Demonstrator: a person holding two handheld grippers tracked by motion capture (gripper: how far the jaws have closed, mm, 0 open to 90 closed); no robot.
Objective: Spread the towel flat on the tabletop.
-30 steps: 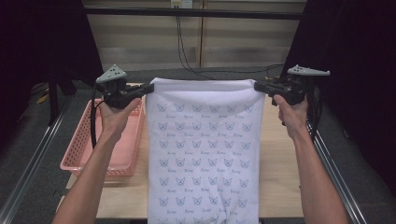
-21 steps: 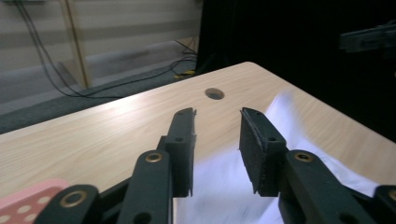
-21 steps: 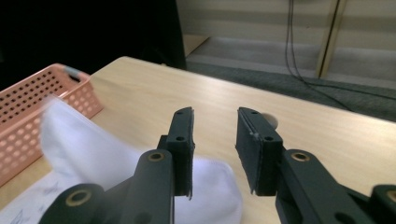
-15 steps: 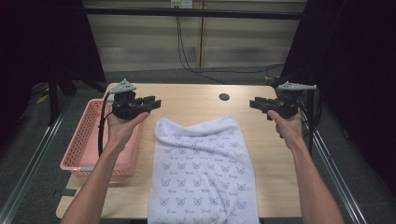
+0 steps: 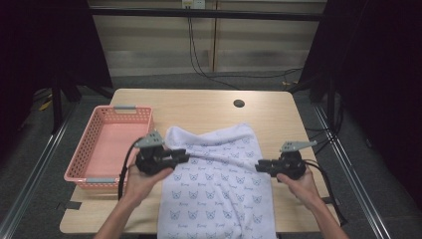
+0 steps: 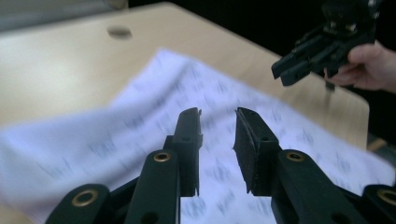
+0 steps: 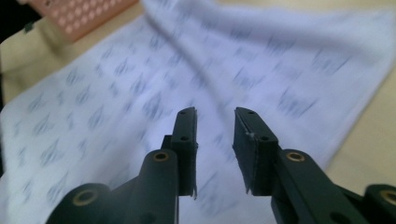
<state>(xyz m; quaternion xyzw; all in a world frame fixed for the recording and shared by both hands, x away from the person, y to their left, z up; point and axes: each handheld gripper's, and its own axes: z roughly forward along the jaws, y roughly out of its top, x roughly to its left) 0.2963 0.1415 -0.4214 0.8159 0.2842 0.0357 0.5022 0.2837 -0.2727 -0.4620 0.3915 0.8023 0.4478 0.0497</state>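
High view — one towel [image 5: 219,184] | one basket [image 5: 107,149] | two grippers — left gripper [image 5: 183,158], right gripper [image 5: 261,167], jaws closing, spread, empty

Recording lab: black curtains [image 5: 45,45], aluminium frame rails [image 5: 35,164], cables [image 5: 199,55] behind wooden table [image 5: 209,107].

high view: above, facing forward-down | gripper views: close, low | shared: towel [image 5: 219,179]
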